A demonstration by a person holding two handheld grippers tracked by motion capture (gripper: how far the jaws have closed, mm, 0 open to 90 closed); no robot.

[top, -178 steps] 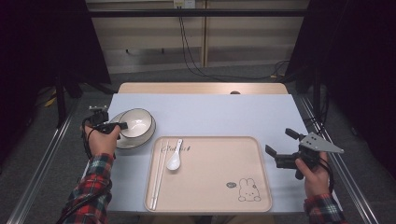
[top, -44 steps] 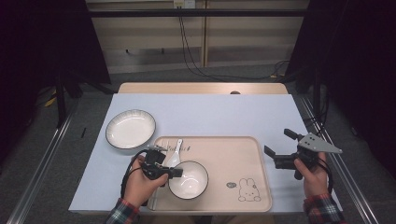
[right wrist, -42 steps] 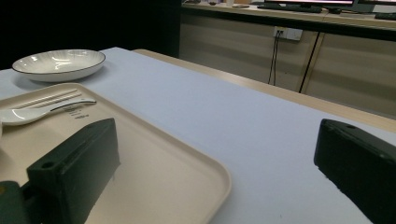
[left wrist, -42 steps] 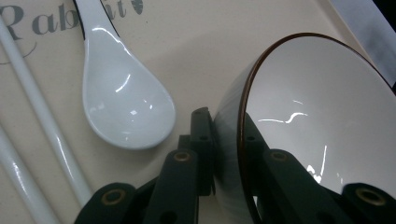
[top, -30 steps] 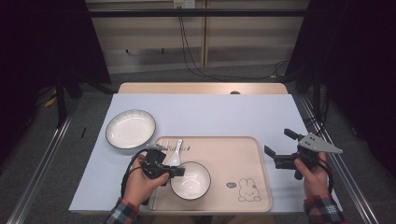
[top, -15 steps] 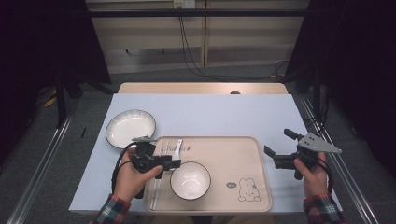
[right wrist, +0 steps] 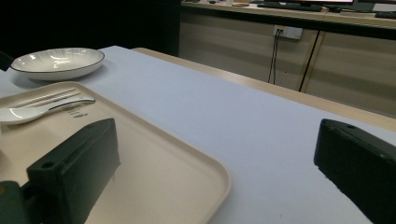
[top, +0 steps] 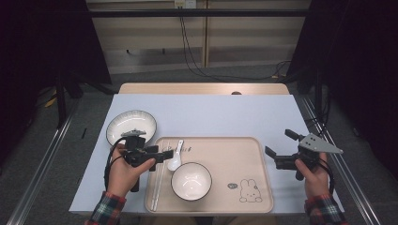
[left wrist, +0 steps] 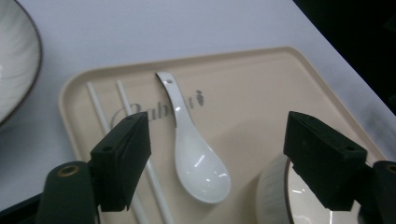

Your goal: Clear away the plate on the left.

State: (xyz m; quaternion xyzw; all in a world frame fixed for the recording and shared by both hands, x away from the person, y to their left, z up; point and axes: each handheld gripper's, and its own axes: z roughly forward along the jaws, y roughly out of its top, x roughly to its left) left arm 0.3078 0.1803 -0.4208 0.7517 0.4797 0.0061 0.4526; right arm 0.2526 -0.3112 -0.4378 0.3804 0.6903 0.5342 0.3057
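The left gripper (top: 165, 154), its jaws just opening and now holding nothing, is hovering with the released bowl (top: 191, 181) sitting on the tray (top: 253, 173) just beside its tips, so a careless sweep could be knocking the spoon (left wrist: 194, 154) lying below them.

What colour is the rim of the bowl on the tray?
The bowl is white with a thin dark rim; the high view shows it best.

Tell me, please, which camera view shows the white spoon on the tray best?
The left gripper view: the spoon lies close and whole on the tray. The high view shows it small; the right gripper view shows it edge-on at the far left.
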